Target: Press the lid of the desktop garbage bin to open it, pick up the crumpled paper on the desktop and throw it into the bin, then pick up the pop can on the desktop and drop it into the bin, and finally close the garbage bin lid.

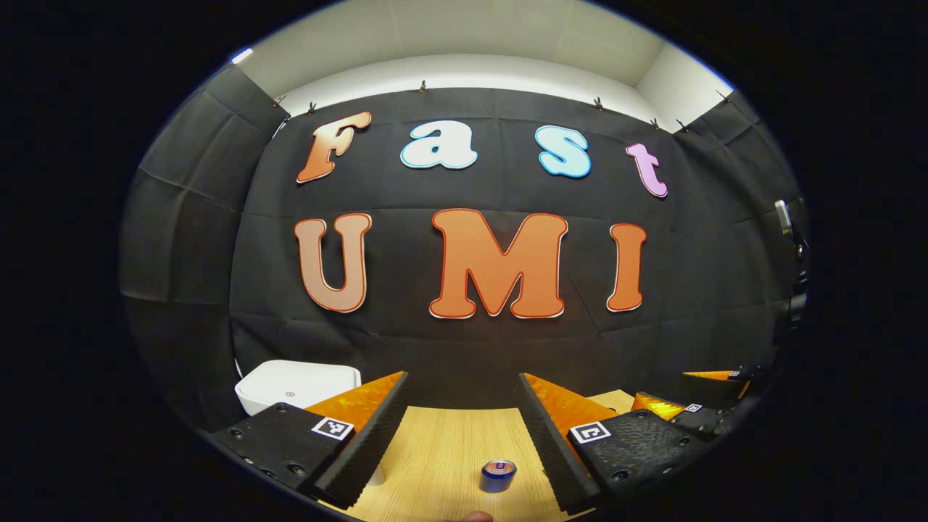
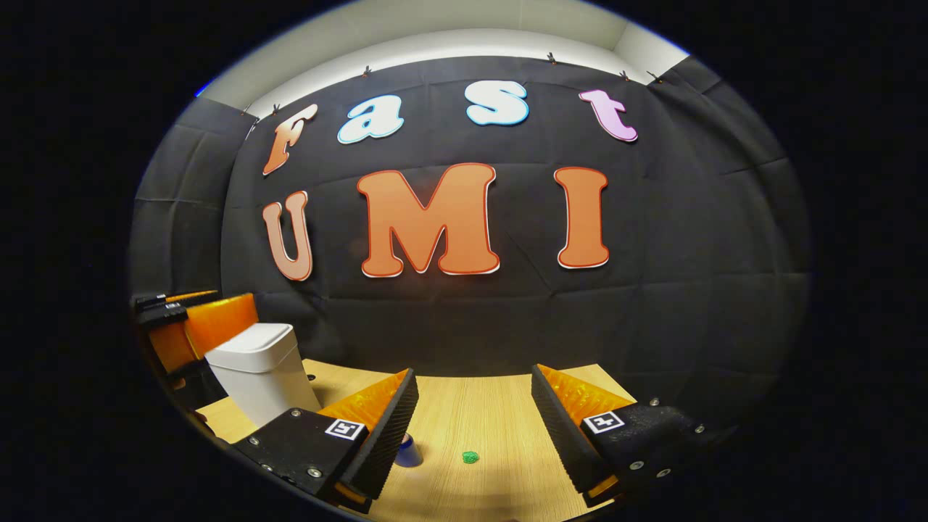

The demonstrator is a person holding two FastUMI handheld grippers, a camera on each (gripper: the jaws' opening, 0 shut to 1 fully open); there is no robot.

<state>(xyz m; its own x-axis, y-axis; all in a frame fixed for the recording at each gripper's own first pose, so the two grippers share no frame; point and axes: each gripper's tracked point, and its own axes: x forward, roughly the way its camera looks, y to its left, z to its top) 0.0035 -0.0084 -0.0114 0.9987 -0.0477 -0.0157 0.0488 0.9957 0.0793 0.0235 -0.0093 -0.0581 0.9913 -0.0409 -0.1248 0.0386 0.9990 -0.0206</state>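
Left gripper (image 1: 464,428): jaws spread wide, nothing between them, held above the wooden table (image 1: 449,442). Pop can (image 1: 499,475): upright on the table, nearest, seen below the gap between the fingers. Right gripper (image 2: 475,424): jaws likewise apart and empty. Crumpled paper (image 2: 470,457): small green wad on the table, between the right gripper's fingers in its view, near the can. Garbage bin (image 2: 257,366): white, lid down, farther back on the table's left side. Booth wall (image 2: 652,290): black cloth, behind everything.
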